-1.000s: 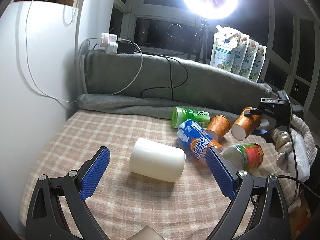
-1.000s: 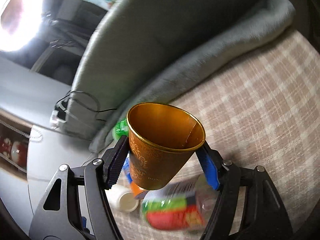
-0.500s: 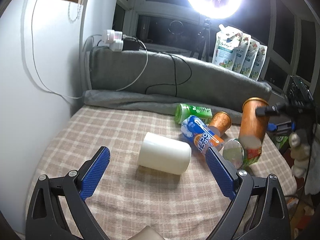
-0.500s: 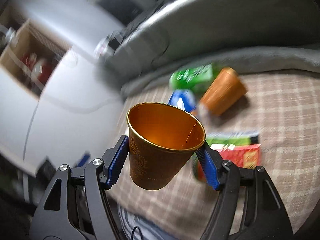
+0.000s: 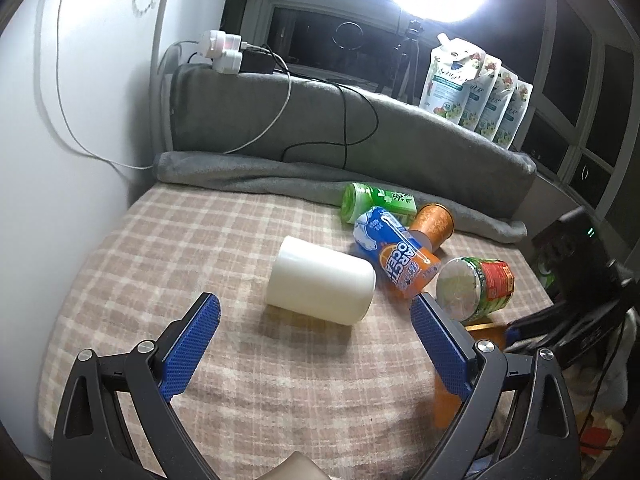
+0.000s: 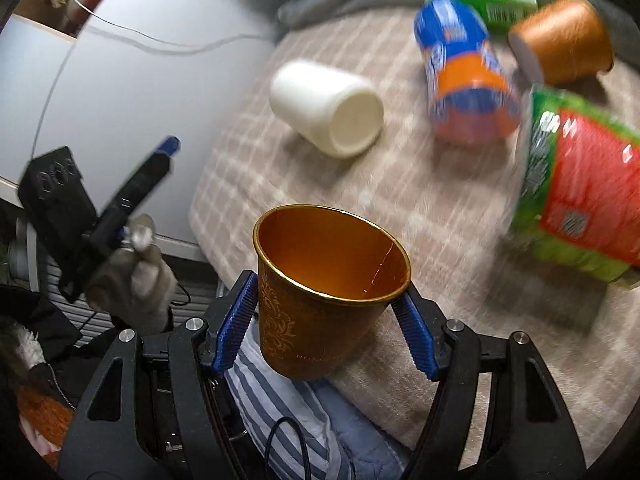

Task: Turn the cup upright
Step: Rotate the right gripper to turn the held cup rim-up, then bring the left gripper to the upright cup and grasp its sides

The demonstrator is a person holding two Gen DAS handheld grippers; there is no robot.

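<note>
My right gripper (image 6: 326, 320) is shut on an orange paper cup (image 6: 320, 304) with a gold rim, mouth up, held at the near edge of the checked bed cover (image 6: 440, 208). In the left wrist view that cup (image 5: 452, 400) shows partly behind my right blue finger. My left gripper (image 5: 316, 344) is open and empty, hovering just short of a white cup (image 5: 320, 280) lying on its side. A second orange cup (image 5: 432, 226) lies on its side farther back.
A blue and orange can (image 5: 396, 252), a green can (image 5: 376, 202) and a red and green jar (image 5: 476, 288) lie on the cover. A grey blanket (image 5: 320, 128) with cables runs along the back. A white wall (image 5: 60, 160) stands at left.
My right gripper has turned the orange cup from sideways to mouth up and lowered it toward the cover's near right edge. My left gripper stayed open in place.
</note>
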